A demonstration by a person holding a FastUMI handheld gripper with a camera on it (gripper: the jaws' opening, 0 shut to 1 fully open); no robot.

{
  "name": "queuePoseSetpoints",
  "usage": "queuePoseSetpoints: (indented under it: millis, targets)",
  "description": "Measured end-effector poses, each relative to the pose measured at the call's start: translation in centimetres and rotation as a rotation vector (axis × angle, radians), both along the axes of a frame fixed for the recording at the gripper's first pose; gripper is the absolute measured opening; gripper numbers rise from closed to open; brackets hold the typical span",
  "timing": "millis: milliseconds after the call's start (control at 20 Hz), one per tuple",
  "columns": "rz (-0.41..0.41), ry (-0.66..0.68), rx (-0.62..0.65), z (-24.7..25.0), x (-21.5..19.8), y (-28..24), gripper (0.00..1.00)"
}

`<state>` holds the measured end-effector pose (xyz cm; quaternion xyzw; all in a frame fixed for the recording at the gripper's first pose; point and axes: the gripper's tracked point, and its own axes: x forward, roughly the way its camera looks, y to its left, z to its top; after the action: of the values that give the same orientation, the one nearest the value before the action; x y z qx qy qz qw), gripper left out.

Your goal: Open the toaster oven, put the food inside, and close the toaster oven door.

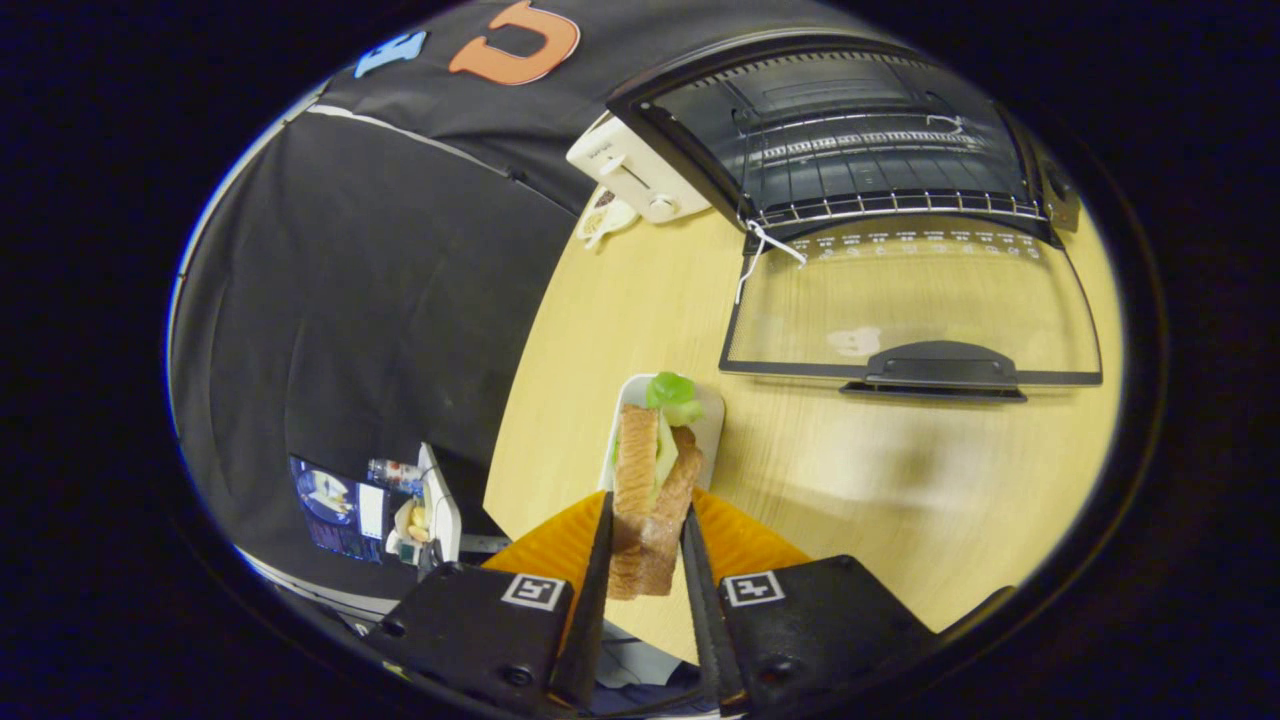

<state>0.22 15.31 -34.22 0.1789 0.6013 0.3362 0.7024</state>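
Note:
My gripper is shut on a toy sandwich, two toast slices with green filling, both fingers pressing its sides. The sandwich hangs above a small white plate on the wooden table. Beyond and to the right of the fingers stands the black toaster oven. Its glass door lies folded down flat toward me, handle nearest. The wire rack inside shows bare. A white string hangs from the door's left hinge corner.
A white pop-up toaster sits left of the oven, with a small dish beside it. The table's left edge drops off to dark cloth. A shelf with small items stands low beside the left finger.

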Motion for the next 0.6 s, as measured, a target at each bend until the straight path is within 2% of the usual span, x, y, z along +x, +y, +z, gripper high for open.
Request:
queuePoseSetpoints:
  millis: [300,600]
  targets:
    - [-0.063,0.036,0.126,1.9,-0.7,-0.2,0.4]
    - [-0.219,0.014,0.41,6.1,0.6,-1.1,0.4]
